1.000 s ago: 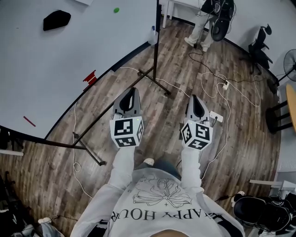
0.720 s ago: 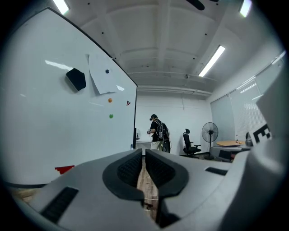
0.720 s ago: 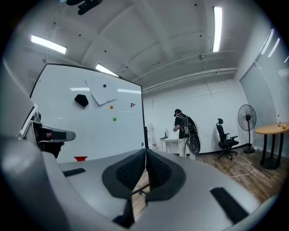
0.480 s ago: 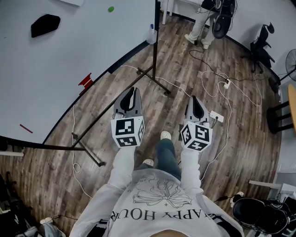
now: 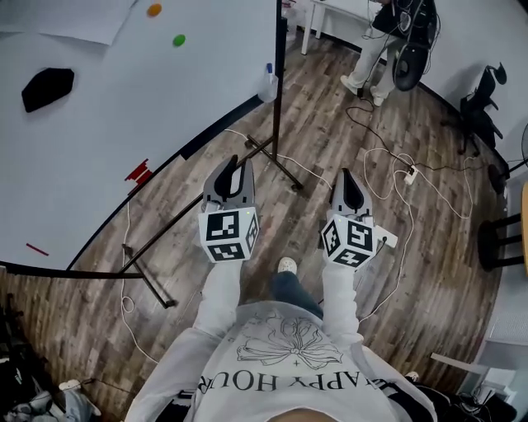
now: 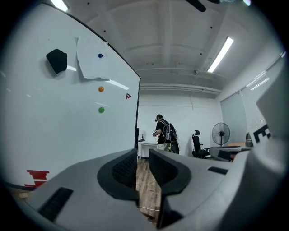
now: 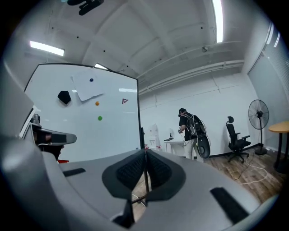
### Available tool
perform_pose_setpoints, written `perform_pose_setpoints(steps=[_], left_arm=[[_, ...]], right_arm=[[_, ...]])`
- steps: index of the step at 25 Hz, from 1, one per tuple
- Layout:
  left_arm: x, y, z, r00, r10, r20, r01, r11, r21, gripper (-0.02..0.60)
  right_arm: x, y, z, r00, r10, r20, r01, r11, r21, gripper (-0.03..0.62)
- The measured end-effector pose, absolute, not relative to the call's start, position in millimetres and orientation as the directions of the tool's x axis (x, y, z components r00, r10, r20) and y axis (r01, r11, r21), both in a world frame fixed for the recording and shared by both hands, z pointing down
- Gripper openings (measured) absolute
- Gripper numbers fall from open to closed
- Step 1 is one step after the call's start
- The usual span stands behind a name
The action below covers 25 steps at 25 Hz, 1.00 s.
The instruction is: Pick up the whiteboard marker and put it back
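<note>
The whiteboard point(image 5: 124, 115) stands at my left on a black stand. A short red stick point(image 5: 36, 249) sits low on the board near its bottom edge; it may be the marker, but I cannot tell. Red strokes point(image 5: 137, 172) are drawn on the board. My left gripper point(image 5: 235, 163) is held over the floor beside the board's lower edge, its jaws a narrow gap apart with nothing between them point(image 6: 143, 157). My right gripper point(image 5: 346, 176) hangs further right over the floor, pads pressed together and empty point(image 7: 145, 154).
A black eraser point(image 5: 46, 86), a green magnet point(image 5: 179, 39) and an orange magnet point(image 5: 154, 10) are on the board. A spray bottle point(image 5: 268, 82) stands at its right end. The stand's legs point(image 5: 279, 161) and white cables point(image 5: 388, 165) cross the wooden floor. A person point(image 5: 386, 41) stands at the back.
I have stepped forward along the board: the eraser, magnets and red strokes slid left and down in the head view. Both grippers keep their places and jaw positions.
</note>
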<state>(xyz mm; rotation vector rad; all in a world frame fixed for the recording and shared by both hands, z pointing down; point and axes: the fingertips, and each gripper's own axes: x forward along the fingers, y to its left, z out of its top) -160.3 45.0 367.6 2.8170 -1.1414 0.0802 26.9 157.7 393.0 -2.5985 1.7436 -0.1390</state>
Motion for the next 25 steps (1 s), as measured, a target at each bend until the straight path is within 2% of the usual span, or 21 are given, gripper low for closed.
perform_pose_setpoints(steps=[9,25], left_arm=[[-69,-14,367,0.668,-0.740,0.083,-0.744,-0.661,0.093,0.067],[23,-116,400,0.650,-0.745,0.152,-0.760,-0.641,0.109,0.098]], right_arm=[[121,83,386,0.287,-0.956,0.055,-0.956,-0.289,-0.049,0.003],[208,-14,418,0.259,-0.960,0.104,-0.962,-0.266,-0.061,0.003]])
